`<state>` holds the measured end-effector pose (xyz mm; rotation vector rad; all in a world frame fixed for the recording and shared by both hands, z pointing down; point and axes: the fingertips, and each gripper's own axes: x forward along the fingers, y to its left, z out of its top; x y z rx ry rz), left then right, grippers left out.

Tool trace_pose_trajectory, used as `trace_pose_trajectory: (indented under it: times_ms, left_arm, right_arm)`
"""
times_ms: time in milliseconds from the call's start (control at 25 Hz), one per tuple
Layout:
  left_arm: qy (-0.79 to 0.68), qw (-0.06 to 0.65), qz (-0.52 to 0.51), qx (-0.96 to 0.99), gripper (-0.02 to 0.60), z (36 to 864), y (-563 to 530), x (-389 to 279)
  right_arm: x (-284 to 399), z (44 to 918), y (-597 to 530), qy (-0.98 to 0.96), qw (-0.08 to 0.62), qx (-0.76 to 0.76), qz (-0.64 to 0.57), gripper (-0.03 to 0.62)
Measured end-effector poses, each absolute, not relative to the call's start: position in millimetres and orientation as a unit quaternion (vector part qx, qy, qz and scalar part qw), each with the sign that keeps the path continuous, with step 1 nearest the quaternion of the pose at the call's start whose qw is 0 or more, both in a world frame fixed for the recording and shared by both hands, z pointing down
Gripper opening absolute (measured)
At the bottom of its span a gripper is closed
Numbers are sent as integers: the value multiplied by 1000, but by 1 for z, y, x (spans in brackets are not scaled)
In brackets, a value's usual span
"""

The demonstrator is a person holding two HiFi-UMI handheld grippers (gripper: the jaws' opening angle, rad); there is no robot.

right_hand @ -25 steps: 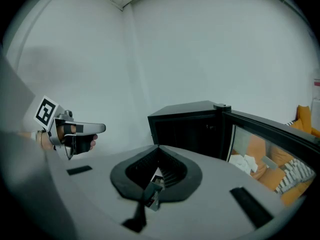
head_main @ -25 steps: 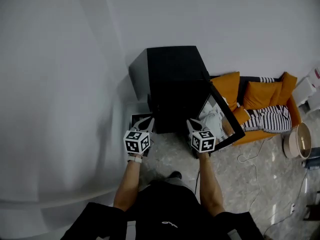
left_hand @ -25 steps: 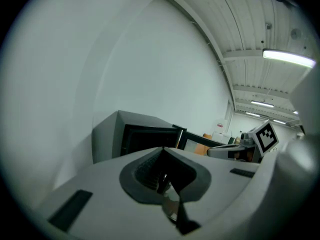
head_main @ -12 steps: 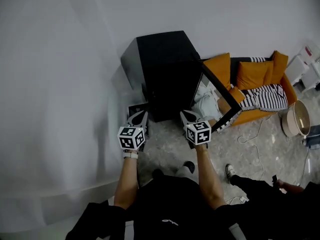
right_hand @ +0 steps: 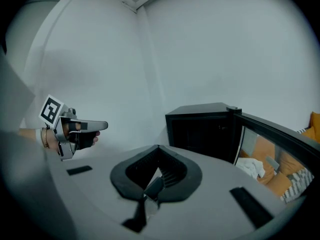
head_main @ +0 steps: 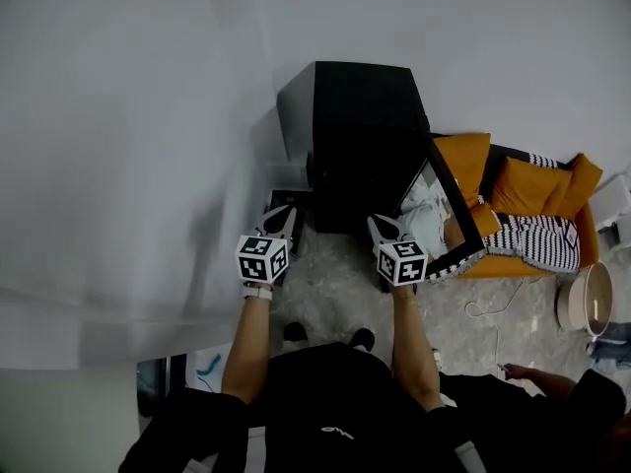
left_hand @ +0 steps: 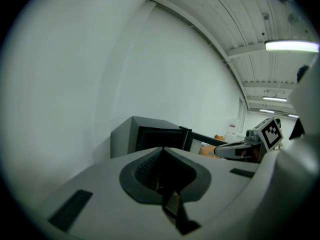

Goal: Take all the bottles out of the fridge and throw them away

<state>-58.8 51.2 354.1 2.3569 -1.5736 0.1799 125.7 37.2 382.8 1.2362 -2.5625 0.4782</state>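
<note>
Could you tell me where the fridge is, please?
In the head view the fridge stands against the wall, ahead of the left gripper and right gripper, its open door swung toward the orange sofa at right.

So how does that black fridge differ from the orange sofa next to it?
The fridge is a black, hard-edged box; the sofa is orange, long and soft-looking. The fridge's door stands swung open toward the sofa; the sofa is loaded with cushions and a striped throw. Both sit on the floor against the white wall.
</note>
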Motion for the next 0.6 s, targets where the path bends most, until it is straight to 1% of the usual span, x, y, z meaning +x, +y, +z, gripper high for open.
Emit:
trace_pose_trajectory:
  times_ms: [600]
  left_arm:
    - [-597,146,65,786,0,349,69,-50]
  right_arm:
    - [142,381,35,-902,132,380,158,8]
